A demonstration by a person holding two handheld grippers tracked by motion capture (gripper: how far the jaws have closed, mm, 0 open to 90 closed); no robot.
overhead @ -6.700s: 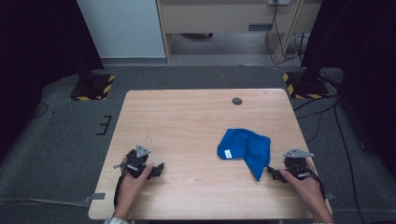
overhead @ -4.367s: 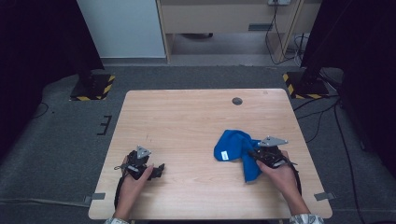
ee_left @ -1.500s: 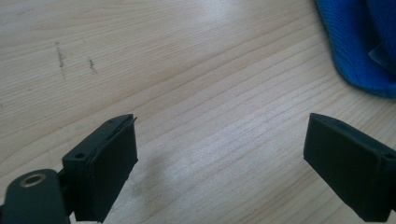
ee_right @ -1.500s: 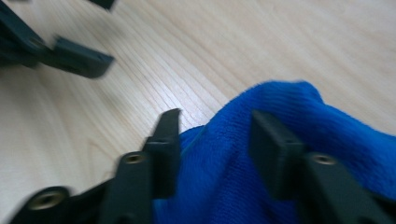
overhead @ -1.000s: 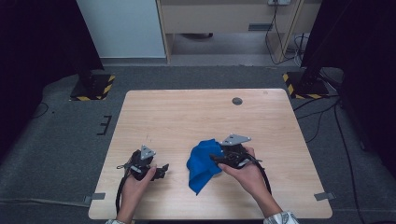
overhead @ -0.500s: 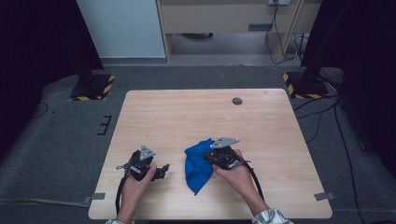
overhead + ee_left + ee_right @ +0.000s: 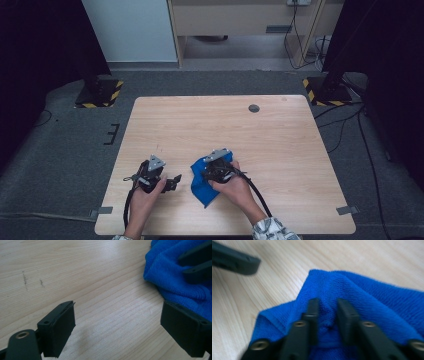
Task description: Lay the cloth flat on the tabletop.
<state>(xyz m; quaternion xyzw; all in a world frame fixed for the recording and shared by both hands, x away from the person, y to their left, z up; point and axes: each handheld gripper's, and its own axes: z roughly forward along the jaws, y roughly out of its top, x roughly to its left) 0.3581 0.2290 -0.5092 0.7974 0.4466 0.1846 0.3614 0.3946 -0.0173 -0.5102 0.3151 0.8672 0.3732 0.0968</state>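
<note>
Dragged leftward across the wooden table [image 7: 280,145] since the earlier frames, the blue cloth [image 7: 200,182] now lies bunched near the table's front edge, no longer out on the right half where it first lay spread. The right gripper [image 7: 216,169] has travelled with it and now sits on the cloth's upper right part, with the person's right hand [image 7: 235,186] behind it.

In the right gripper view, that gripper's [image 7: 327,307] two black jaws stand a narrow gap apart with a ridge of the blue cloth [image 7: 367,300] gathered up between them (the jaws have just been opening again after a tight squeeze). The fabric fills the gap and bulges around both pads, so the cloth reads as still pinched. Cloth spreads out ahead of the jaws and to both sides, and bare wood lies beyond its folded edge.

The left gripper [image 7: 167,182] has kept its place since the earlier frames, low over the table just left of the cloth, held by the left hand [image 7: 145,197]. In the left gripper view, its [image 7: 117,322] jaws stand wide apart with only bare table [image 7: 82,282] between them. The blue cloth [image 7: 175,277] lies ahead and to the right of those jaws, its nearest fold just behind the right-hand pad. The far right gripper's dark jaws press into the cloth at the upper right of that view.

A small dark round disc [image 7: 254,108] sits well beyond both grippers, near the table's far edge.
</note>
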